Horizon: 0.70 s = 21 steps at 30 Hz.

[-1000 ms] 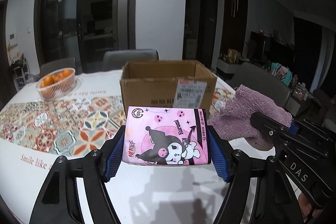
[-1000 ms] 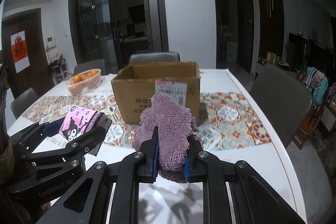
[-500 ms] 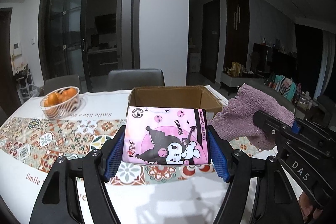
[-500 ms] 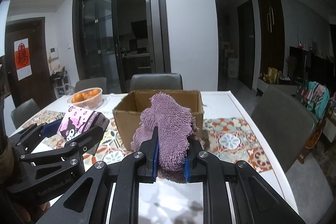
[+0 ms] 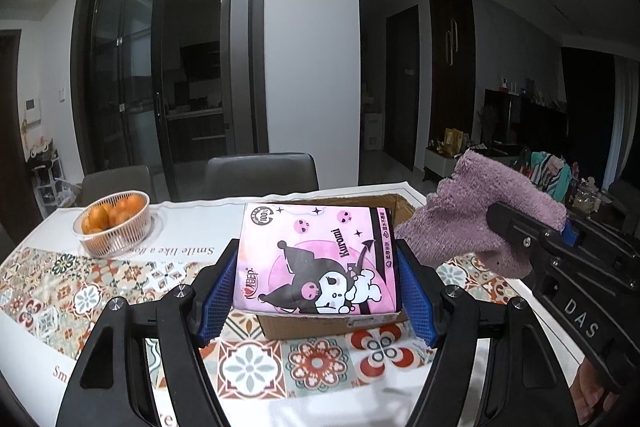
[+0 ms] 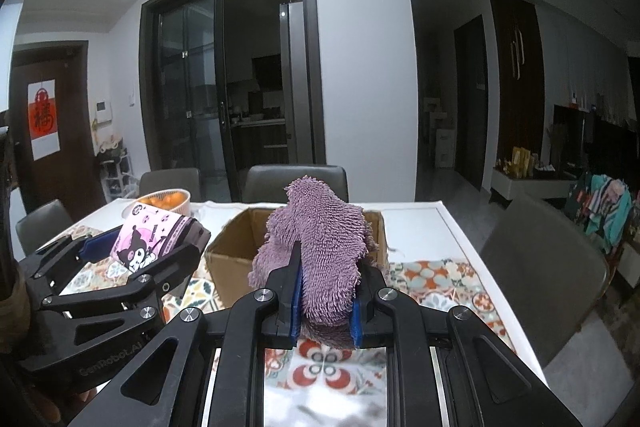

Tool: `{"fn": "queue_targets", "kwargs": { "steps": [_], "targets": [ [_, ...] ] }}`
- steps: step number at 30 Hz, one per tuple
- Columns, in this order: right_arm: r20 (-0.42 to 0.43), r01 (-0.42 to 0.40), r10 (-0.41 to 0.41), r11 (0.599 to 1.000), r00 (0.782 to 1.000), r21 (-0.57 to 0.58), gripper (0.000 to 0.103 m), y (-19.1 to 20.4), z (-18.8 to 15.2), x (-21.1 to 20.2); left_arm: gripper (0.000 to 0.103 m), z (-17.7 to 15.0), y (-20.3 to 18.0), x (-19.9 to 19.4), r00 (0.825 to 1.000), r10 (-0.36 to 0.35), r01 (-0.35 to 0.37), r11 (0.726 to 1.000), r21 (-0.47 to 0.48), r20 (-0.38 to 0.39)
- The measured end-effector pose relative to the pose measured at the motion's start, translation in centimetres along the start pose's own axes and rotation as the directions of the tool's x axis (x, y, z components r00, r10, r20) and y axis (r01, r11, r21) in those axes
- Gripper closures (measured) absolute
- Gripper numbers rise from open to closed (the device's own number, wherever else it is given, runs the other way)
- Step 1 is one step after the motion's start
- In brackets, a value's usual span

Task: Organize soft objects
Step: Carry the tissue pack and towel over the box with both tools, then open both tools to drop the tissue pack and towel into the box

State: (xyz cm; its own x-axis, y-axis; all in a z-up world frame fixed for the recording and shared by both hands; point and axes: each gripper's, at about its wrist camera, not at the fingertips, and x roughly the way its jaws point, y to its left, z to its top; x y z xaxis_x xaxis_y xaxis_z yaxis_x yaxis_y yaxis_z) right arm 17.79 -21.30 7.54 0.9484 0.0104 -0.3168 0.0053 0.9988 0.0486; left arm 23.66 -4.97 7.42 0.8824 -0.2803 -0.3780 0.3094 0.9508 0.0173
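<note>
My left gripper is shut on a pink Kuromi tissue pack and holds it in the air in front of an open cardboard box, hiding most of it. My right gripper is shut on a fluffy purple cloth, raised at the near edge of the same box. The cloth also shows at the right of the left wrist view. The tissue pack and left gripper show at the left of the right wrist view.
The table has a white cloth with a patterned tile runner. A white basket of oranges stands at the far left. Grey chairs stand behind the table and one at the right side.
Both grippers have risen and moved forward toward the box with their loads. The box now sits lower in both views and its open top shows from above.
</note>
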Motion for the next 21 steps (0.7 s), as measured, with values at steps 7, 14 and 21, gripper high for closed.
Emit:
{"fn": "queue_targets", "kwargs": {
  "steps": [7,14,21],
  "targets": [
    [0.028,0.012,-0.012,1.000,1.000,-0.018,0.084,0.0,1.5,2.1,0.031,1.0,0.8,2.9,1.000,0.011,-0.011,1.000,-0.001,0.002],
    [0.044,0.013,-0.011,0.999,0.999,-0.048,0.084,0.6,2.0,4.2,0.031,1.5,1.3,5.8,1.000,0.025,-0.025,1.000,0.014,-0.017],
    [0.024,0.009,-0.007,0.997,1.000,-0.080,0.084,1.0,1.9,6.9,0.031,1.4,1.4,9.0,0.999,0.022,-0.021,0.999,0.029,-0.048]
  ]
}}
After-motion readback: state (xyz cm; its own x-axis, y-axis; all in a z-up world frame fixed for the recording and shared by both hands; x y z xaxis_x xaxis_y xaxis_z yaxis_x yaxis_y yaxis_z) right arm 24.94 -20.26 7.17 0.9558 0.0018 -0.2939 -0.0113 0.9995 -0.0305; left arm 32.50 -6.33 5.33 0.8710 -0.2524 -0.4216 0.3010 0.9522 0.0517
